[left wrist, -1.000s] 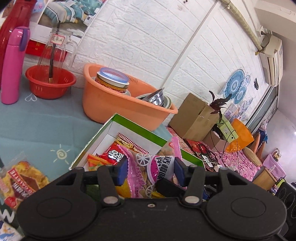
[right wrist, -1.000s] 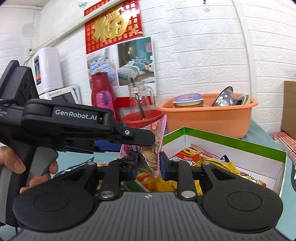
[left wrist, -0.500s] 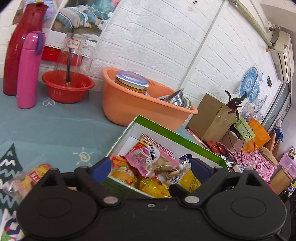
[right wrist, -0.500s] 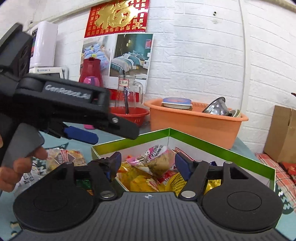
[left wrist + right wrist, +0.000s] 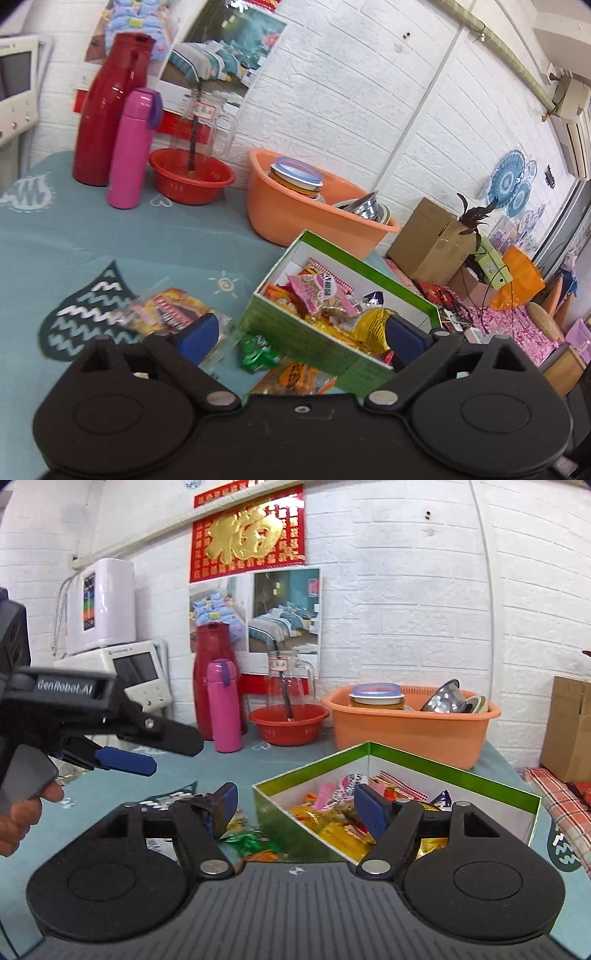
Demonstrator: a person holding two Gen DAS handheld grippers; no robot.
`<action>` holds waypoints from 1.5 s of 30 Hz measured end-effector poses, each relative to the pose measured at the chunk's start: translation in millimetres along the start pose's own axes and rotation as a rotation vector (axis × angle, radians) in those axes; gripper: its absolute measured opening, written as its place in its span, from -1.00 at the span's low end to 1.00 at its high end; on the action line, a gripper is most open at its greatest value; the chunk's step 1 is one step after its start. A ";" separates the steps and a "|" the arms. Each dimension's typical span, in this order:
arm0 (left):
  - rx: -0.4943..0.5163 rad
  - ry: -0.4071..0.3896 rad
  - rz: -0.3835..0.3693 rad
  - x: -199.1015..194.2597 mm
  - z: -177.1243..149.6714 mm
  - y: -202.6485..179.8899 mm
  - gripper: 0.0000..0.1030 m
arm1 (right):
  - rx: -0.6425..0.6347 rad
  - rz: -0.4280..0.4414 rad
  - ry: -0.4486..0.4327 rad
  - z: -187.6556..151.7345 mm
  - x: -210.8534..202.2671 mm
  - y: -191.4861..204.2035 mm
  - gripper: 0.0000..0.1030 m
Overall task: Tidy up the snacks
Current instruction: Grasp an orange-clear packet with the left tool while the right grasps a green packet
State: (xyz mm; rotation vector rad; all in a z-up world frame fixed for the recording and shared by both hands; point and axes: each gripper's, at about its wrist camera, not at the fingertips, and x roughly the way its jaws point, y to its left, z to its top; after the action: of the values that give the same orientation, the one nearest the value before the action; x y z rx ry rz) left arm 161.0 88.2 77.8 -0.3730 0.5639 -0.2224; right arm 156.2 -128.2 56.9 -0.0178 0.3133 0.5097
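Both of your grippers stand wide apart and hold nothing. Your left gripper (image 5: 295, 334) has just been opening, and between its blue pads you see only the near corner of the green box (image 5: 314, 341) and the loose packets on the table below it. Your right gripper (image 5: 293, 806) has also just been opening; the near wall of the green box (image 5: 280, 812) shows between its pads, and nothing is pinched. The box is open on top and heaped with snack packets, among them a pink packet (image 5: 319, 293) lying on the pile and yellow ones beside it. Outside the box, three snacks lie on the teal tablecloth (image 5: 110, 236): a red and yellow packet (image 5: 170, 310) to the left, a small green sweet (image 5: 256, 354) just beside the box corner, and an orange packet (image 5: 295, 378) close under your left gripper. Behind the box stand an orange basin (image 5: 295, 218), a red bowl (image 5: 192, 181) and a pink bottle (image 5: 133, 147) near the wall.
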 end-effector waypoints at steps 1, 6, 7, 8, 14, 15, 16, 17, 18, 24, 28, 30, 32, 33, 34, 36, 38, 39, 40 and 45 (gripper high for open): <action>0.000 -0.002 0.000 -7.4 -2.5 1.3 1.00 | 0.000 0.012 -0.003 2.4 -5.4 3.1 1.00; -0.017 -0.009 0.013 -36.8 -19.7 11.6 1.00 | 0.006 0.076 -0.025 9.4 -25.5 17.0 1.00; -0.021 -0.008 0.018 -40.2 -23.2 14.5 1.00 | 0.002 0.089 -0.022 8.3 -27.4 19.5 1.00; -0.025 -0.006 0.022 -43.5 -27.2 18.6 1.00 | -0.005 0.097 -0.012 5.8 -27.7 21.7 1.00; -0.065 0.021 0.046 -51.5 -50.0 47.9 1.00 | -0.002 0.114 0.102 -20.1 -13.1 30.0 1.00; -0.080 0.026 0.054 -51.0 -52.4 54.1 1.00 | 0.001 0.132 0.122 -24.0 -8.5 32.3 1.00; -0.094 0.030 0.062 -50.4 -53.8 59.8 1.00 | 0.001 0.146 0.138 -26.9 -4.5 34.9 1.00; -0.109 0.035 0.066 -49.5 -55.1 65.0 1.00 | -0.007 0.160 0.154 -30.0 0.8 39.4 1.00; -0.125 0.037 0.065 -49.9 -56.2 69.7 1.00 | -0.022 0.170 0.163 -32.0 6.3 44.2 1.00; -0.135 0.031 0.034 -51.8 -57.9 80.5 1.00 | -0.157 0.226 0.188 -39.3 46.9 68.8 1.00; -0.130 0.048 0.011 -42.4 -57.4 80.8 1.00 | -0.221 0.254 0.223 -44.1 75.4 78.1 1.00; -0.123 0.058 0.004 -36.2 -56.5 79.1 1.00 | -0.254 0.255 0.227 -47.6 86.3 81.5 1.00; -0.115 0.065 -0.004 -31.4 -55.4 76.6 1.00 | -0.275 0.237 0.247 -53.1 96.6 82.4 0.95; -0.111 0.068 -0.009 -28.9 -54.9 75.0 1.00 | -0.282 0.220 0.259 -56.5 99.2 81.9 0.79; -0.106 0.070 -0.016 -26.8 -54.8 73.3 1.00 | -0.280 0.220 0.264 -59.0 98.1 79.5 0.39; -0.094 0.075 -0.031 -21.3 -54.9 69.1 1.00 | -0.253 0.211 0.292 -61.6 92.3 73.9 0.21; -0.082 0.086 -0.043 -12.7 -56.4 62.6 1.00 | -0.200 0.202 0.307 -63.2 80.7 64.8 0.20; -0.076 0.095 -0.051 -6.9 -57.9 58.6 1.00 | -0.180 0.199 0.315 -64.0 74.6 60.8 0.20; -0.072 0.107 -0.059 -2.0 -59.4 55.4 1.00 | -0.164 0.196 0.320 -64.7 68.6 57.5 0.19; -0.039 0.143 -0.108 22.2 -65.6 31.8 1.00 | -0.152 0.167 0.344 -71.9 33.7 44.0 0.19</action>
State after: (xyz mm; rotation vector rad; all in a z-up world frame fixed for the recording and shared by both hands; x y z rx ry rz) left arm 146.1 91.8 3.1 -0.4279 0.6904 -0.3444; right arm 141.9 -80.4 -19.0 -0.2298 0.6155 0.6960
